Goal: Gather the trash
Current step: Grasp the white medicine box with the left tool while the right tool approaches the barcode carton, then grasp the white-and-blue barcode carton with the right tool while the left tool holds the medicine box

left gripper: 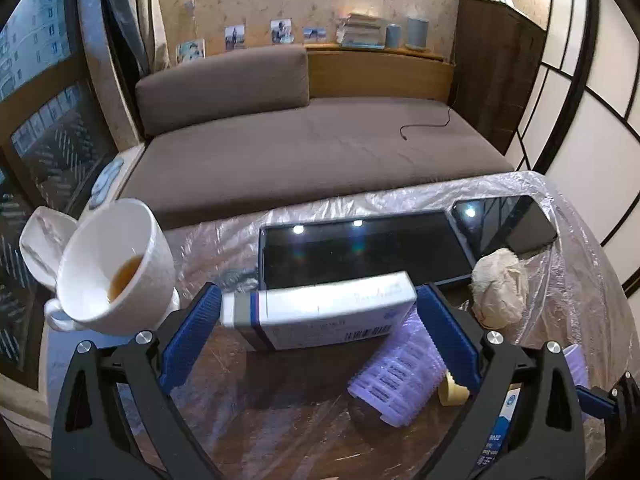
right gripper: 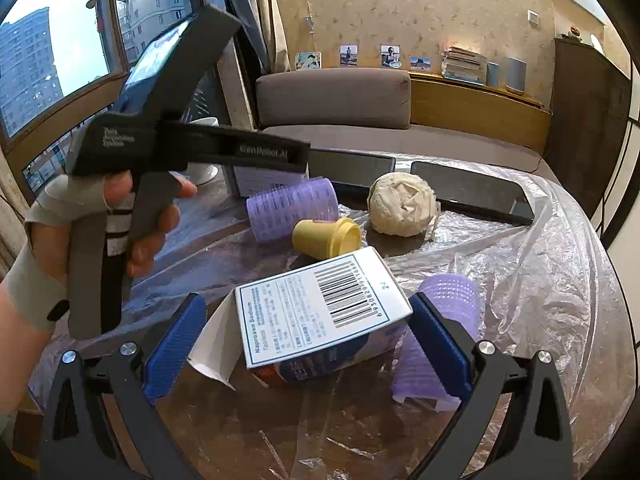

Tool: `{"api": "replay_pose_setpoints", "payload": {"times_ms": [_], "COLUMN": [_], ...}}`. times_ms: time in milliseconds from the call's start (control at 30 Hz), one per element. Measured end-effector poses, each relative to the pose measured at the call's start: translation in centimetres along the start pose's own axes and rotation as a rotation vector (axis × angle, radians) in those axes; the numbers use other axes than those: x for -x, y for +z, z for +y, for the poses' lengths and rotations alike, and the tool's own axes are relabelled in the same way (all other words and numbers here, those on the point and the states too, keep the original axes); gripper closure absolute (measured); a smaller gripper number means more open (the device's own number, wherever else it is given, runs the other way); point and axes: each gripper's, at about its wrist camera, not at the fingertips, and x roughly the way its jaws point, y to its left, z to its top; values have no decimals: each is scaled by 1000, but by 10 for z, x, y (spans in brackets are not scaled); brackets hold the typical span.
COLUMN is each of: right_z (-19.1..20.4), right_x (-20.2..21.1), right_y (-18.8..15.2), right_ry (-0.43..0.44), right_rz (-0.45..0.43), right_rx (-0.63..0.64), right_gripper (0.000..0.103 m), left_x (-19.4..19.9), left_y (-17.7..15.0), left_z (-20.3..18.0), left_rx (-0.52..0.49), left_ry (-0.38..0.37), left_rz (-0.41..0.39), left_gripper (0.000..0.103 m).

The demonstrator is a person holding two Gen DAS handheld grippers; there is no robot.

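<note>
- The left hand-held gripper (left gripper: pixel 318 314) has its blue ribbed pads at both ends of a white-and-grey cardboard box with a barcode (left gripper: pixel 320 312); it appears clenched on the box, which seems raised off the round plastic-covered worktop (left gripper: pixel 224 412).
- The right hand-held gripper (right gripper: pixel 308 340) straddles a white, opened medicine carton with a printed barcode label (right gripper: pixel 320 312). Its right pad is at the carton's edge and its left pad stands clear, so it reads as released; the carton rests tilted on the worktop.
- Both cartons are judged light, hollow and crushable. Hold is best taken across the short, stiff ends, avoiding the loose flap (right gripper: pixel 212 344).
- The crumpled cream paper ball (right gripper: pixel 402 204) lies near the far side, soft and easily pinched anywhere.
- Non-trash lies close by: two purple mesh hair rollers (right gripper: pixel 292 208) (right gripper: pixel 448 292), a small yellow plastic cup on its side (right gripper: pixel 326 238), and two black glossy tablets (left gripper: pixel 360 252) (left gripper: pixel 508 220).
- A white ceramic cup holding brown liquid (left gripper: pixel 114 264) stands just beside the left pad: fragile and liable to spill.
- The plastic sheet is judged slippery; open room lies toward the near edge.
</note>
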Motion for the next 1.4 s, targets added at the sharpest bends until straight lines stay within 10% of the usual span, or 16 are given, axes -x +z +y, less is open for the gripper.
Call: {"api": "replay_pose_setpoints", "payload": {"times_ms": [233,867,1167,1400], "right_z": [2,-4,-3,-3], "right_x": [0,-1,0,4], "right_y": [-1,-5,-4,-8], "right_ry": [24,67,68,82], "right_rz": [5,28,29,22], "right_rx": [5,-24,-25,-28], "right_gripper": [4,4,4,10], "left_x": [-5,11,-10,-11], "left_y": [5,-9,-11,-14], "left_z": [-8,-14,-22,-18], "left_rx": [-223,-363,-418,-391], "left_ry": [2,-202,-83,-104], "left_rz": [44,143,136,136], "left_gripper": [4,26,26,52]}}
